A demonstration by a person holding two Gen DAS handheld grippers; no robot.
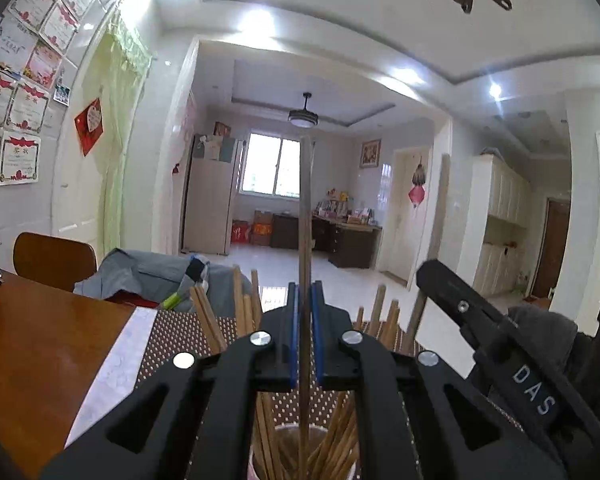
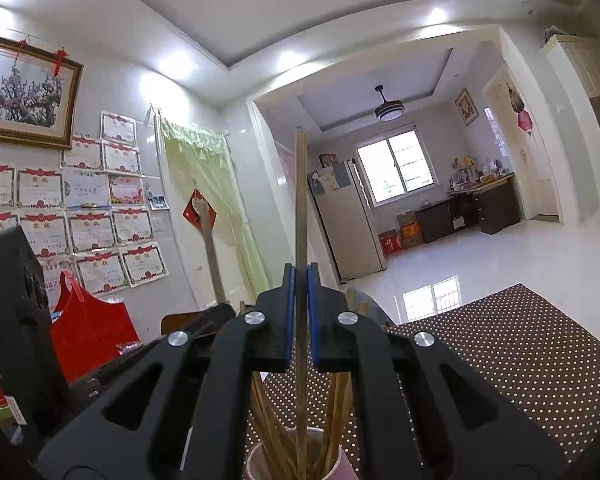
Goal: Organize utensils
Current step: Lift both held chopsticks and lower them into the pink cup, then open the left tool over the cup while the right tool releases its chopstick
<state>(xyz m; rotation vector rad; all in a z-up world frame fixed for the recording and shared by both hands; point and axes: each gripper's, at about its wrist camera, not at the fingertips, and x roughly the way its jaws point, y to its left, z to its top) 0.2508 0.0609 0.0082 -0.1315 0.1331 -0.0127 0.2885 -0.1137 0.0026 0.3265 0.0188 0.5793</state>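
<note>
Brown polished wood makes up the tabletop (image 1: pixel 40 344), which fills the near left of the left wrist view, with a curved wooden chair back (image 1: pixel 54 258) at its far edge and a grey jacket (image 1: pixel 148 274) heaped just to the right of that. Further right a dark brown mat dotted with white (image 1: pixel 180 336) covers the table.

At the near centre, the left gripper (image 1: pixel 305 308) has its blue-padded jaws closed almost fully on a single thin wooden chopstick (image 1: pixel 305 208), which stands upright between the pads. Its lower end reaches down into a round pale cup (image 1: pixel 260 460) that sits on the mat and is packed with a bundle of light wooden chopsticks (image 1: pixel 240 312), which fan out to both sides. To the right, the black body of the right gripper (image 1: pixel 500 336) shows beside it, its held stick blurred.

In the right wrist view, a red plastic bag (image 2: pixel 92 328) stands at the far left beneath a wall of framed certificates. At the centre, the right gripper (image 2: pixel 301 292) is likewise pinched on one upright wooden chopstick (image 2: pixel 301 200), whose lower end dips into the same cup (image 2: pixel 256 464) among the other sticks. The dotted mat (image 2: pixel 500 360) stretches away to the right.
</note>
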